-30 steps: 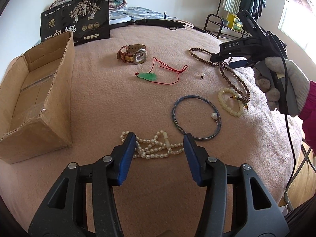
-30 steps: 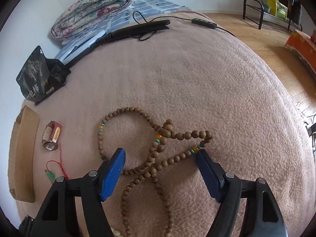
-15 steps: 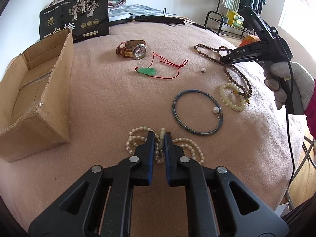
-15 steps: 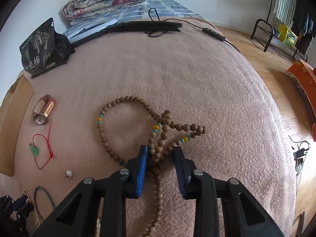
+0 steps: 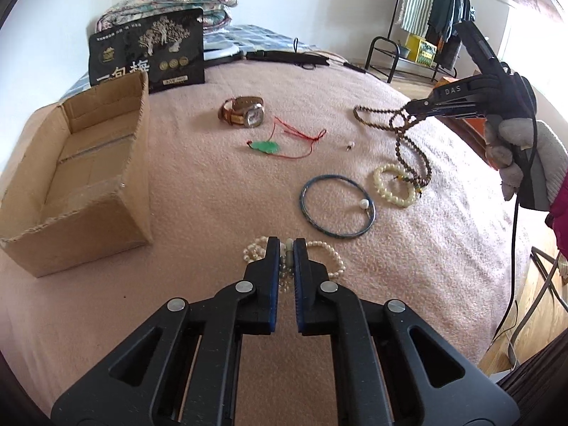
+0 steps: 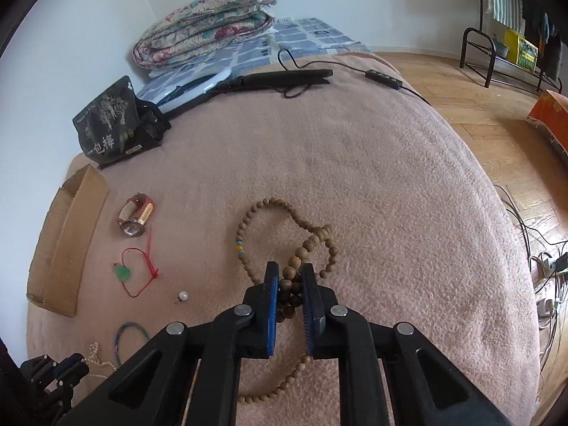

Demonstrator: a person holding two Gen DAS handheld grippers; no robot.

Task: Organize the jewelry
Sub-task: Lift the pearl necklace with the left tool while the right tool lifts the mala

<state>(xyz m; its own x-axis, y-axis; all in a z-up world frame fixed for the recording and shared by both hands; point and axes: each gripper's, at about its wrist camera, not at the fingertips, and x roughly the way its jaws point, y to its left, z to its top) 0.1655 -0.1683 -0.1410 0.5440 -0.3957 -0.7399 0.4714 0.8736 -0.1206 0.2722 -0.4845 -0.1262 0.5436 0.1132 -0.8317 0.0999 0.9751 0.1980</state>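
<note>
My left gripper point(image 5: 287, 245) is shut on the white pearl necklace point(image 5: 328, 254), whose loose loops still rest on the pink blanket point(image 5: 213, 184). My right gripper point(image 6: 289, 269) is closing its jaws on the brown wooden bead necklace point(image 6: 248, 213). The pads pinch several strands, and part of the necklace hangs lifted off the blanket. In the left wrist view the right gripper point(image 5: 408, 108) shows at the right in a gloved hand, with the wooden beads point(image 5: 399, 145) trailing below it. An open cardboard box point(image 5: 135, 163) stands at the left.
On the blanket lie a brown-strapped watch point(image 5: 243, 112), a green pendant on a red cord point(image 5: 264, 146), a small pearl piece point(image 5: 349, 146), a blue bangle point(image 5: 332, 176) and a cream bead bracelet point(image 5: 381, 186). A black pouch point(image 5: 149, 53) and folded quilt point(image 6: 209, 25) sit at the back.
Both grippers went from open to shut, the left on the pearl necklace and the right on the wooden beads. Both have risen a little; the wooden beads now hang partly lifted.
</note>
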